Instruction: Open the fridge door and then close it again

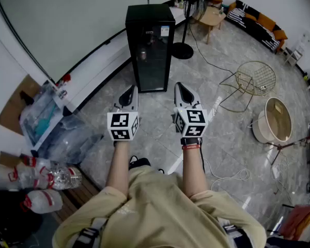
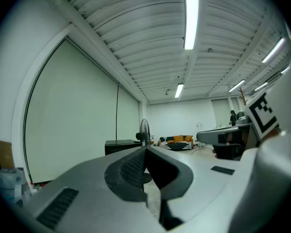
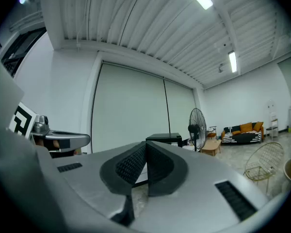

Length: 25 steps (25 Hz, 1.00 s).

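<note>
Fridge (image 1: 150,48): one, black, glass door shut, standing by the wall, ahead of both grippers and well apart from them.
Left gripper (image 1: 128,93), right gripper (image 1: 182,90): two, jaws pressed together, nothing between.
Fan (image 1: 182,50): one, just beside the fridge.
Risk: closed jaws would probably slip off the door edge, leaving it unopened.

Bright, even light from ceiling tube lamps (image 2: 188,18), soft shadows, slight floor (image 1: 217,107) glare, heavy fisheye bending edges, nearby tongs blurred.
</note>
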Each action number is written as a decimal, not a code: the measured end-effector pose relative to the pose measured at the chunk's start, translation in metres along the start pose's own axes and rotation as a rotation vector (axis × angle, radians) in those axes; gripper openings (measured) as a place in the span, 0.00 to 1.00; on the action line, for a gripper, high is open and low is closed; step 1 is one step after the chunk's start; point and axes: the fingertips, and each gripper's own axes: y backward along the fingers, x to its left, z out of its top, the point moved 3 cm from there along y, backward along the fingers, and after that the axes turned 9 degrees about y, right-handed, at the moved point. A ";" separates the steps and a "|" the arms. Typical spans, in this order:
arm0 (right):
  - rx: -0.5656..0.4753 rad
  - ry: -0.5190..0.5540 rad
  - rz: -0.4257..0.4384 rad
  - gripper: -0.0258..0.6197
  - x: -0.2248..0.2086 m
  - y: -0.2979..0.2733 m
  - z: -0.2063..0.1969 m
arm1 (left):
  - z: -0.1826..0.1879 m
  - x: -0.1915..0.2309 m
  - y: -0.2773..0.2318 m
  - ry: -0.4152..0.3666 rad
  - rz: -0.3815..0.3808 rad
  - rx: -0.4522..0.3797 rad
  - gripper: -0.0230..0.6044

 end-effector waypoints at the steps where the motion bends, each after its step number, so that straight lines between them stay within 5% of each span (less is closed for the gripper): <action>1: 0.004 0.000 0.002 0.07 0.000 0.002 -0.003 | -0.002 0.000 0.001 0.005 0.005 0.000 0.06; 12: 0.033 -0.016 0.048 0.07 -0.007 -0.032 -0.026 | -0.025 0.009 -0.030 0.031 0.037 0.021 0.06; 25: 0.053 -0.050 0.072 0.07 -0.023 -0.182 -0.040 | -0.023 0.108 -0.140 0.068 0.093 0.021 0.06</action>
